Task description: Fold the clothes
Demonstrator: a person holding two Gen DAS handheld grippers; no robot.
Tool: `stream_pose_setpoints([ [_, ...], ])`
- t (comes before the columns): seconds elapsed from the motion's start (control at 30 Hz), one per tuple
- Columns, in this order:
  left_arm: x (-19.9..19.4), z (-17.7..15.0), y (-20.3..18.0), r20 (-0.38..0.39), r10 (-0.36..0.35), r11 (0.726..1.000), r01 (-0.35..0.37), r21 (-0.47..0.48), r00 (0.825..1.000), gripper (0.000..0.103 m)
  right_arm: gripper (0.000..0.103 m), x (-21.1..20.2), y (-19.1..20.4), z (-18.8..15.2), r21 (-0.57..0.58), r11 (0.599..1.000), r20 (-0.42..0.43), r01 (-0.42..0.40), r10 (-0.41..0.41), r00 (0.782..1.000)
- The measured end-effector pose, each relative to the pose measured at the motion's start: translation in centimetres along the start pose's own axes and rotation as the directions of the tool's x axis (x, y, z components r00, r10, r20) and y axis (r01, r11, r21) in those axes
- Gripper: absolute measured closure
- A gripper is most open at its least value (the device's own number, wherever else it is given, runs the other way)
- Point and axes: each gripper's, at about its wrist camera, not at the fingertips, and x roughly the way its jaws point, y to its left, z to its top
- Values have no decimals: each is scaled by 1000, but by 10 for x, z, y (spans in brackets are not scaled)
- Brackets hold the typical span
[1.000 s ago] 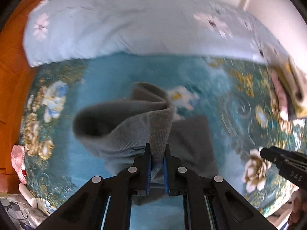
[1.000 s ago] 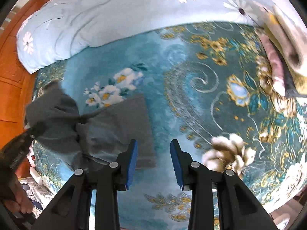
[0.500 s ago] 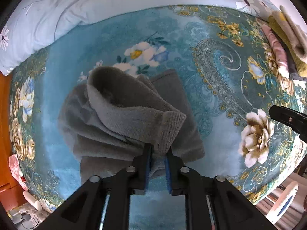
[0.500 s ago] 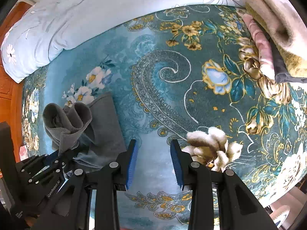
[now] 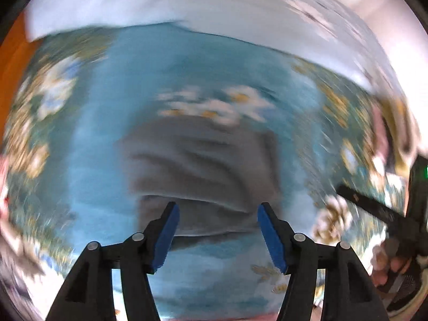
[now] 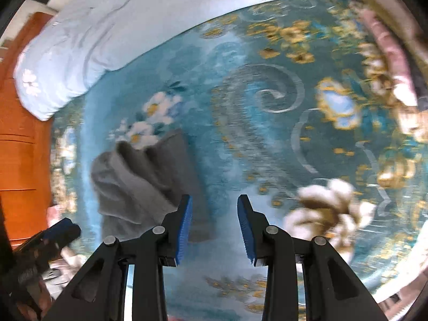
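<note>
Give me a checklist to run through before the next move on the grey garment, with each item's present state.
1. Left gripper clear of the grey garment: ok, jaws opening, nothing pinched between them.
2. Right gripper free to grasp: ok, open and holding nothing.
3. Garment lying on the bedspread: ok, though rumpled, not flat.
4. Fold edges lined up: cannot tell, the left view is blurred.
5. Space beside the garment for smoothing: ok, bare bedspread on its right.
</note>
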Motion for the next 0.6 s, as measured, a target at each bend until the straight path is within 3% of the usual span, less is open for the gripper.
stream_pose_setpoints([
  [0.1, -9, 1, 55, -2, 21, 981, -21, -192, 1000, 38, 51, 22, 18, 2, -33, 993, -54, -109, 107, 993],
  [0.2, -18, -7, 98, -9, 41, 942, -42, -332, 999, 38, 45, 50, 39, 7, -88, 983, -115, -160, 149, 982],
  [0.33, -22, -19, 126, -32, 77, 911, -83, -403, 997, 38, 44, 88, 63, 20, -147, 968, -172, -204, 178, 969],
  [0.47, -21, -28, 140, -65, 100, 897, -118, -426, 993, 38, 36, 128, 77, 39, -148, 960, -249, -237, 196, 949],
  [0.6, -16, -30, 143, -78, 100, 893, -124, -432, 992, 38, 34, 144, 87, 44, -175, 949, -281, -263, 208, 937],
])
